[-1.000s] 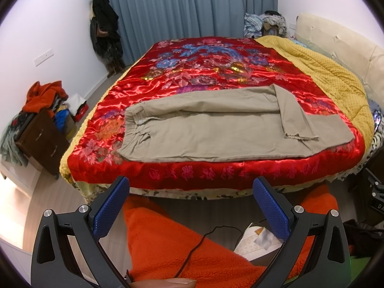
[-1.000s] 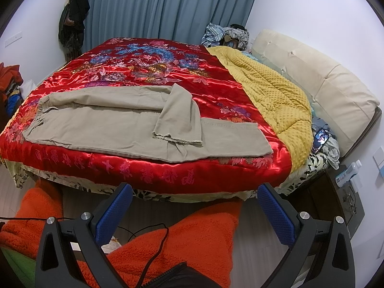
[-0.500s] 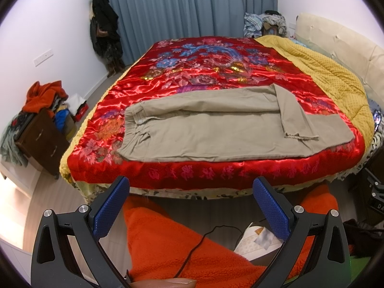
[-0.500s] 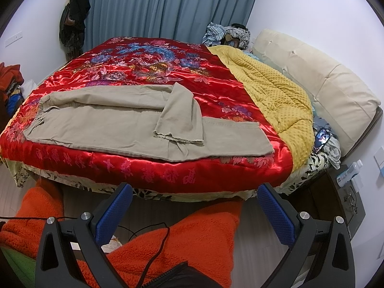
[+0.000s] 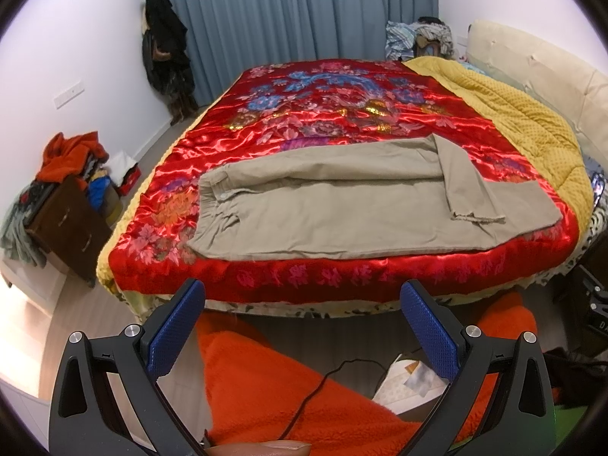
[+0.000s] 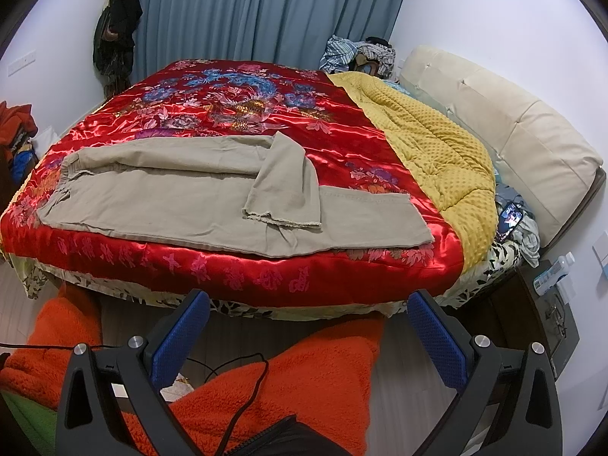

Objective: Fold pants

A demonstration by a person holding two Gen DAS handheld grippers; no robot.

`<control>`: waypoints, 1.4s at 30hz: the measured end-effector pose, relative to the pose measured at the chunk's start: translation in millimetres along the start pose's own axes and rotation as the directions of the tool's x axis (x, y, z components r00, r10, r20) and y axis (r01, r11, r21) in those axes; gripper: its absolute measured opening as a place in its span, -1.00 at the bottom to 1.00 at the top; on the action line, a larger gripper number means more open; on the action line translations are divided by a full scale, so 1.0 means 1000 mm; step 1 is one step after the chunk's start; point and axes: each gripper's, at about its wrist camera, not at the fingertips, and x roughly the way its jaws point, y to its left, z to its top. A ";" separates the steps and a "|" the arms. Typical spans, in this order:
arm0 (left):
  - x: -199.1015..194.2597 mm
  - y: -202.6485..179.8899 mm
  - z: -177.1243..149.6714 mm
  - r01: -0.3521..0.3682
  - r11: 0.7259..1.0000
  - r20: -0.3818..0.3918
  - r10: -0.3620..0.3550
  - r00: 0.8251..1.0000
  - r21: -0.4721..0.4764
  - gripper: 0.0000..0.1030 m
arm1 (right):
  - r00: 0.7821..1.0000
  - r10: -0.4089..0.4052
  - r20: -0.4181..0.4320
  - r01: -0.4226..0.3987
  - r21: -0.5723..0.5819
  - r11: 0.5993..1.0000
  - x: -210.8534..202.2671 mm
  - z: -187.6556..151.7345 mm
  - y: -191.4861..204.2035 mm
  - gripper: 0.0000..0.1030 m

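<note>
Beige pants (image 5: pixel 342 209) lie flat across the near side of the red satin bedspread (image 5: pixel 342 106), waistband to the left, legs to the right. The upper leg's end is bent over toward me, its frayed hem (image 6: pixel 281 220) resting on the lower leg. The pants also show in the right wrist view (image 6: pixel 171 197). My left gripper (image 5: pixel 302 323) is open and empty, held back from the bed's near edge. My right gripper (image 6: pixel 307 330) is open and empty, also short of the bed edge.
A yellow quilt (image 6: pixel 429 152) covers the bed's right side beside a cream headboard (image 6: pixel 505 129). Orange fleece-clad legs (image 5: pixel 285 391) and a black cable (image 6: pixel 243 391) are below the grippers. A brown drawer unit piled with clothes (image 5: pixel 64 205) stands left. A nightstand (image 6: pixel 547 304) stands right.
</note>
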 end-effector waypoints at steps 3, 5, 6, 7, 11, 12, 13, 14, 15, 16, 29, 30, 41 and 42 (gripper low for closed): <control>0.000 -0.002 0.000 0.000 1.000 0.000 0.000 1.000 -0.001 0.99 | 1.000 0.000 0.001 0.000 0.001 1.000 0.000 0.000 0.000 0.99; 0.000 -0.001 0.000 0.000 1.000 0.001 0.000 1.000 -0.001 0.99 | 1.000 0.000 0.001 0.000 0.000 1.000 0.000 0.000 0.000 0.99; 0.000 -0.001 0.000 0.000 1.000 0.002 0.000 1.000 0.000 0.99 | 1.000 0.000 0.001 0.000 0.000 1.000 0.000 0.000 0.000 0.99; 0.000 -0.001 0.000 0.000 1.000 0.001 0.000 1.000 0.000 0.99 | 1.000 0.000 0.002 0.000 0.000 1.000 0.000 0.000 0.000 0.99; 0.000 0.000 0.001 -0.001 1.000 -0.001 0.001 1.000 -0.001 0.99 | 1.000 0.000 0.001 0.000 0.000 1.000 0.000 0.000 0.002 0.99; 0.000 0.000 0.001 -0.001 1.000 -0.002 0.001 1.000 0.000 0.99 | 1.000 0.000 0.001 0.000 0.000 1.000 0.001 0.000 0.000 0.99; 0.000 0.000 0.001 -0.001 1.000 -0.001 0.001 1.000 0.000 0.99 | 1.000 0.000 0.001 0.000 0.001 1.000 0.001 0.000 0.000 0.99; 0.000 0.001 0.001 -0.001 1.000 -0.001 0.001 1.000 0.001 0.99 | 1.000 0.000 0.001 0.000 0.000 1.000 0.001 0.000 0.000 0.99; 0.000 0.000 0.001 -0.001 1.000 -0.001 0.001 1.000 0.000 0.99 | 1.000 0.000 0.001 0.000 0.000 1.000 0.001 0.000 0.000 0.99; 0.000 0.003 0.002 -0.002 1.000 -0.001 0.002 1.000 0.001 0.99 | 1.000 0.001 0.001 -0.001 0.000 1.000 0.001 0.000 0.000 0.99; 0.001 0.002 0.002 -0.003 1.000 -0.001 0.003 1.000 0.002 0.99 | 1.000 0.003 -0.001 -0.003 -0.001 1.000 0.002 0.000 0.001 0.99; 0.001 0.005 0.003 -0.003 1.000 0.000 0.003 1.000 0.003 0.99 | 1.000 0.003 -0.001 -0.003 -0.001 1.000 0.002 0.000 0.000 0.99; 0.001 0.000 0.002 -0.004 1.000 -0.002 0.004 1.000 0.002 0.99 | 1.000 0.003 -0.002 -0.003 -0.001 1.000 0.001 0.000 0.001 0.99; 0.001 0.003 0.003 -0.003 1.000 -0.002 0.003 1.000 0.003 0.99 | 1.000 0.004 -0.002 -0.004 -0.001 1.000 0.002 0.000 0.000 0.99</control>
